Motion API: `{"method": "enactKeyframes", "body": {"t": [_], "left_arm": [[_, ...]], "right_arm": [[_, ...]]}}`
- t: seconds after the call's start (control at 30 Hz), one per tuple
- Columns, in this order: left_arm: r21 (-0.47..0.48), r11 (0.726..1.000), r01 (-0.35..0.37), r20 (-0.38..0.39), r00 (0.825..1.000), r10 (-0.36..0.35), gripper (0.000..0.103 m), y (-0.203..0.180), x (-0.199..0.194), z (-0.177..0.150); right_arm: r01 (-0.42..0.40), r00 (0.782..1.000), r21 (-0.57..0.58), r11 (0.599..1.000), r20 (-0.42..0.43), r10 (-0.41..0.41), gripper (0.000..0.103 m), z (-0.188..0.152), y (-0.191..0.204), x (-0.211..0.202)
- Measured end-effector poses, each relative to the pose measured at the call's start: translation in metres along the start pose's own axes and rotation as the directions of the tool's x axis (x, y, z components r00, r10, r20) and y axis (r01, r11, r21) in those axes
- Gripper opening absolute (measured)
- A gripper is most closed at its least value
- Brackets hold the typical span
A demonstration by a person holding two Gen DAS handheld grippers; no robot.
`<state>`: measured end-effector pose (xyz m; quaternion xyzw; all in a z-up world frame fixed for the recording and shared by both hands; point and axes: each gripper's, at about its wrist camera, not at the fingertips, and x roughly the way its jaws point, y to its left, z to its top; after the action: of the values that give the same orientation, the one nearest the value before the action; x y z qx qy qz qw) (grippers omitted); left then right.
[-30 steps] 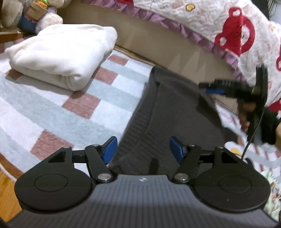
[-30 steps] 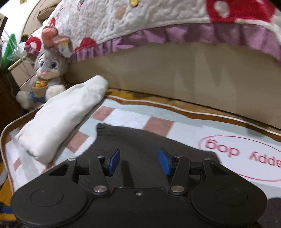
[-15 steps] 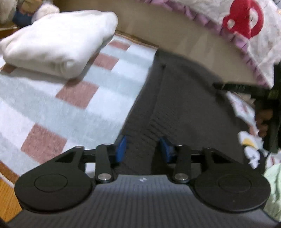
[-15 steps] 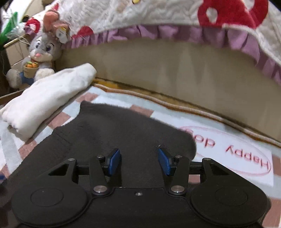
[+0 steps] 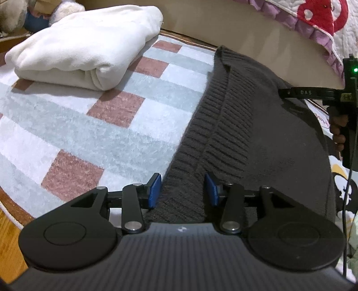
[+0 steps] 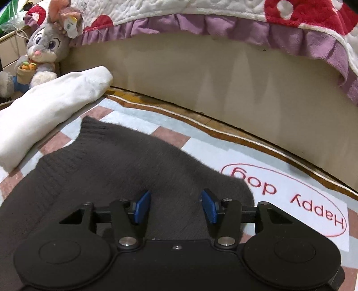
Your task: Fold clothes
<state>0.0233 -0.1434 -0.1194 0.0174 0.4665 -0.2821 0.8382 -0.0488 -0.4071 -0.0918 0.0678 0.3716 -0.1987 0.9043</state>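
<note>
A dark grey knit sweater [image 5: 250, 125] lies folded on the checked rug [image 5: 94, 134]; it also shows in the right wrist view [image 6: 125, 161]. My left gripper [image 5: 182, 190] is open, low over the sweater's ribbed hem [image 5: 201, 143], one blue pad on each side of the fabric. My right gripper [image 6: 174, 206] is open above the sweater's right part. The right gripper also shows at the right edge of the left wrist view [image 5: 313, 93], over the sweater's far side.
A folded white garment [image 5: 85, 44] lies on the rug at the left, also in the right wrist view [image 6: 49, 109]. A bed base [image 6: 223, 73] with a quilt [image 6: 201, 13] runs along the back. A plush rabbit [image 6: 42, 51] sits at back left. Wooden floor [image 5: 9, 232] borders the rug.
My left gripper has dropped and moved forward onto the ribbed hem, its jaws narrower than a second ago. My right gripper has moved over the sweater, which now reaches further toward the bed.
</note>
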Motion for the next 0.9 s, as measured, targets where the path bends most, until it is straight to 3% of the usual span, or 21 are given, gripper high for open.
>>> {"method": "enactKeyframes", "body": {"t": [0.17, 0.27, 0.4, 0.47, 0.6, 0.7, 0.9], "left_arm": [[-0.022, 1.0, 0.022, -0.008, 1.0, -0.022, 0.05, 0.005, 0.001, 0.002], [-0.055, 0.997, 0.051, -0.019, 0.998, -0.052, 0.05, 0.01, 0.001, 0.004], [-0.066, 0.994, 0.09, 0.042, 0.995, -0.088, 0.05, 0.016, -0.008, 0.01], [-0.056, 0.992, 0.114, 0.08, 0.991, -0.109, 0.05, 0.018, -0.013, 0.013], [-0.068, 0.978, 0.195, 0.06, 0.98, -0.191, 0.054, 0.022, -0.006, 0.017], [-0.044, 0.981, 0.188, 0.012, 0.982, -0.187, 0.054, 0.018, 0.002, 0.014], [-0.04, 0.983, 0.181, -0.006, 0.983, -0.182, 0.058, 0.016, 0.005, 0.012]], "right_arm": [[0.07, 0.998, 0.022, 0.997, 0.004, -0.07, 0.055, 0.011, -0.015, 0.007], [0.097, 0.995, 0.118, 0.988, 0.02, -0.1, 0.055, 0.011, -0.029, -0.007], [0.0, 0.998, 0.313, 0.95, 0.055, -0.018, 0.058, -0.001, -0.051, -0.04], [-0.104, 0.995, 0.376, 0.921, 0.046, 0.093, 0.061, -0.014, -0.057, -0.053], [-0.25, 0.957, 0.484, 0.839, -0.007, 0.289, 0.069, -0.049, -0.063, -0.063], [-0.237, 0.948, 0.484, 0.842, -0.074, 0.309, 0.069, -0.072, -0.059, -0.071], [-0.298, 0.903, 0.516, 0.803, -0.12, 0.413, 0.069, -0.092, -0.046, -0.073]]}}
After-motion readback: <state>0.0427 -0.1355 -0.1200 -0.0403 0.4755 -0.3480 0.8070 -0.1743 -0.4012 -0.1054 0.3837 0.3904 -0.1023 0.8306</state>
